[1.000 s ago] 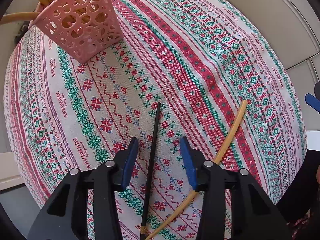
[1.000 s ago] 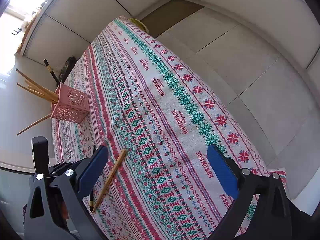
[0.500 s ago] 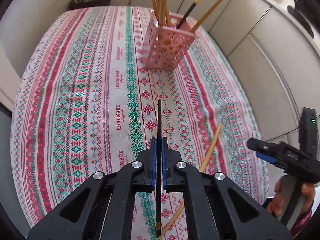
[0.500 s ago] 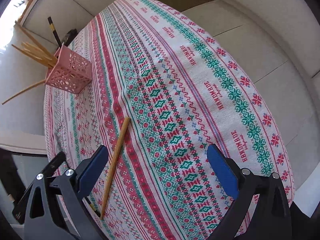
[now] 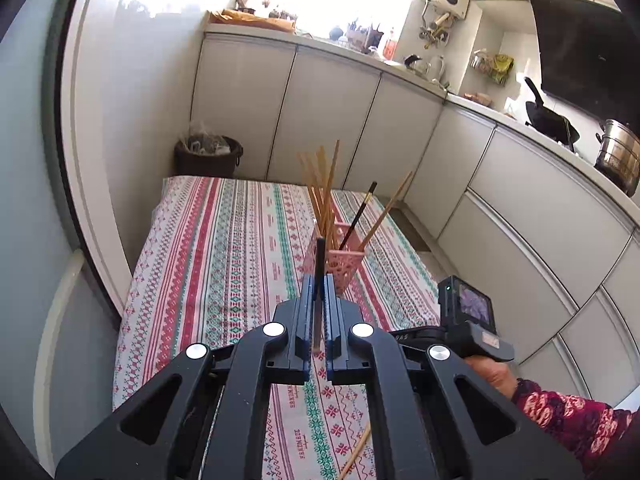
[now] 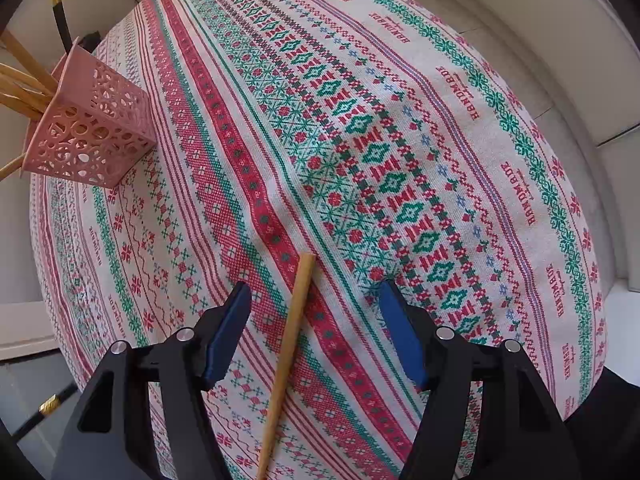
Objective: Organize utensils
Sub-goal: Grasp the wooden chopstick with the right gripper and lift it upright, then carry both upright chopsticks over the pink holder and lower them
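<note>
My left gripper (image 5: 316, 290) is shut on a black chopstick (image 5: 319, 276), held up above the table and pointing toward the pink lattice holder (image 5: 340, 266). That holder stands on the patterned cloth with several wooden chopsticks and one black one in it. In the right wrist view the holder (image 6: 90, 136) sits at the far left. My right gripper (image 6: 314, 300) points down over a wooden chopstick (image 6: 286, 360) that lies on the cloth between its blue pads. Its jaws are closing and the pads do not touch the stick. The same stick's end (image 5: 356, 454) shows in the left wrist view.
The table carries a red, green and white woven tablecloth (image 6: 400, 120). Grey kitchen cabinets (image 5: 520, 208) run along its right side, with a bin (image 5: 208, 156) beyond the far end. A hand in a patterned sleeve (image 5: 572, 420) holds the right gripper's handle.
My left gripper shut on the black chopstick, lifted it off the cloth and tilted up toward the holder. My right gripper moved over the wooden chopstick and its jaws narrowed.
</note>
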`<control>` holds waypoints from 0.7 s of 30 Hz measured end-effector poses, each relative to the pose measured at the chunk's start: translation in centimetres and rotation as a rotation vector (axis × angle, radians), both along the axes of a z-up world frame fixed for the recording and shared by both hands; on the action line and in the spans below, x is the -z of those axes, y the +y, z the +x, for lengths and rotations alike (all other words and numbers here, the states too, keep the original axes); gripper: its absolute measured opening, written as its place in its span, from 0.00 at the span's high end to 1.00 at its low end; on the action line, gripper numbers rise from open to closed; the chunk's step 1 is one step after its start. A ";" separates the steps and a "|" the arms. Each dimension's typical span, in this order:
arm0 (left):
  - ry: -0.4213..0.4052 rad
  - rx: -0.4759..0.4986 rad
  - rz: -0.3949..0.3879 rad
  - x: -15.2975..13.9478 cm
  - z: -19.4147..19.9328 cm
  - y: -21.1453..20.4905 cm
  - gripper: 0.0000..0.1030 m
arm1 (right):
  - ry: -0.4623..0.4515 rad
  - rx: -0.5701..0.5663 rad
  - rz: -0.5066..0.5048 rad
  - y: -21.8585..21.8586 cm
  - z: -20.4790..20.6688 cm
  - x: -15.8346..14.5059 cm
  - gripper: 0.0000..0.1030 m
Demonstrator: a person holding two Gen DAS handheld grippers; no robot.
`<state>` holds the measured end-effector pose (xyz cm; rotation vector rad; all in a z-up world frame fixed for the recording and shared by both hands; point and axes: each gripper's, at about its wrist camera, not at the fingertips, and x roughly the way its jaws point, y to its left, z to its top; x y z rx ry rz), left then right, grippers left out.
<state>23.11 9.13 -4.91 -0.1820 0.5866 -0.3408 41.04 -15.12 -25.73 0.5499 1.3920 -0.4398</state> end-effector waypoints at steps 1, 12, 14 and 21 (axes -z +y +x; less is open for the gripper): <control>-0.008 -0.008 -0.012 -0.3 0.0 0.3 0.97 | 0.000 -0.004 -0.022 0.5 0.3 -0.1 0.62; -0.015 -0.069 -0.009 -1.0 -0.2 1.3 0.97 | -0.185 -0.072 0.192 -0.9 -4.2 -1.7 0.93; -0.010 -0.073 -0.004 -0.8 -0.2 1.1 0.97 | -0.266 -0.113 0.214 -1.5 -5.5 -3.5 0.93; -0.056 -0.047 0.009 -1.2 -1.2 -0.8 0.97 | -0.551 -0.257 0.084 -1.7 -10.5 -11.7 0.93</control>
